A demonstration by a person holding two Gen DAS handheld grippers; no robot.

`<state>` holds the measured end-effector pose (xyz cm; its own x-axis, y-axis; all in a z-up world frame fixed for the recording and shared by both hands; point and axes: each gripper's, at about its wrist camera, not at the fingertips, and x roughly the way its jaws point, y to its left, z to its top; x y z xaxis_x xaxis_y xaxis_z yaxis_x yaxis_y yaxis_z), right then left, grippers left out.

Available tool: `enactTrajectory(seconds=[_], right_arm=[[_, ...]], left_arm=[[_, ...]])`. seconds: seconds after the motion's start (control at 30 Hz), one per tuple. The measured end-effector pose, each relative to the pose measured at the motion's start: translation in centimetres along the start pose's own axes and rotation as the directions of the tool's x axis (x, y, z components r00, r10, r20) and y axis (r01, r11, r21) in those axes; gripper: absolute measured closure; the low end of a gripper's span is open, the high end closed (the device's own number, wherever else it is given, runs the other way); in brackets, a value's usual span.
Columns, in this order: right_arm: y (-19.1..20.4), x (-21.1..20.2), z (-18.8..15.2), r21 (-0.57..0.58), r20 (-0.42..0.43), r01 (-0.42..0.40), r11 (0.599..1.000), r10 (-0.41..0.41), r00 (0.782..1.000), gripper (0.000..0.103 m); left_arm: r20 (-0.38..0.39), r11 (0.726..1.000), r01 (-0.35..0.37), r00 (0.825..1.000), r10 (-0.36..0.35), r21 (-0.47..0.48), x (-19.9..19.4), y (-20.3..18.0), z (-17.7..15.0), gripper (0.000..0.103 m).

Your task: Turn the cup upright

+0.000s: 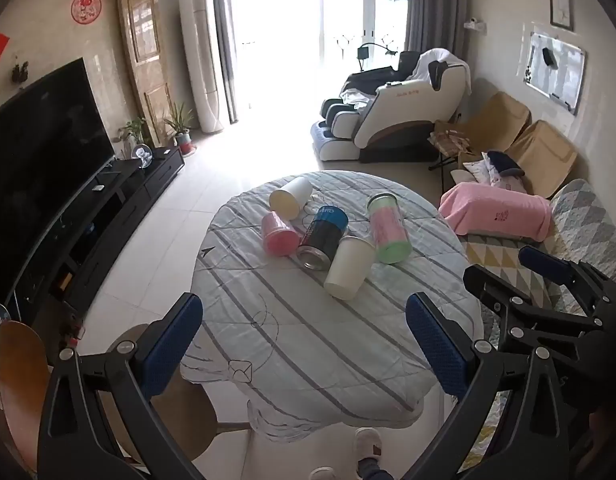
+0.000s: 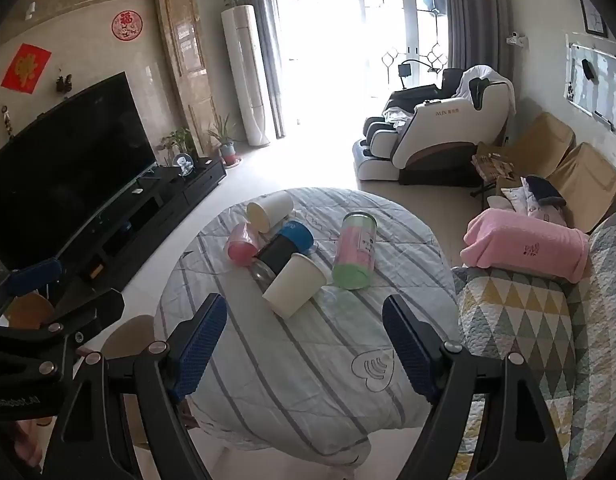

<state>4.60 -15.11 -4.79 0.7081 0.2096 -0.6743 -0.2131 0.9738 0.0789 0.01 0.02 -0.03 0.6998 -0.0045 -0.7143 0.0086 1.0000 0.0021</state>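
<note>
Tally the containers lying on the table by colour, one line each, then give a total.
White cups: 2, near one and far one
Pink cup: 1
Blue-and-black can: 1
Pink-and-green jar: 1
Total: 5, all on their sides

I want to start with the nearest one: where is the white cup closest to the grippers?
The near white cup lies on its side mid-table, between the blue-black can on its left and the green-pink jar on its right.
</note>
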Motion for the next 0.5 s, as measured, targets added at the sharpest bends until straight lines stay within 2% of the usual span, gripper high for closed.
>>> enactTrajectory(seconds=[0.5], right_arm=[[-0.6, 1.4, 1.1, 0.0, -0.021, -0.022, 1.0, 0.022, 1.0, 0.021]], left_arm=[[-0.013, 1.0, -0.017, 1.0, 0.017, 0.004, 1.8, -0.5, -0.2, 0.0]])
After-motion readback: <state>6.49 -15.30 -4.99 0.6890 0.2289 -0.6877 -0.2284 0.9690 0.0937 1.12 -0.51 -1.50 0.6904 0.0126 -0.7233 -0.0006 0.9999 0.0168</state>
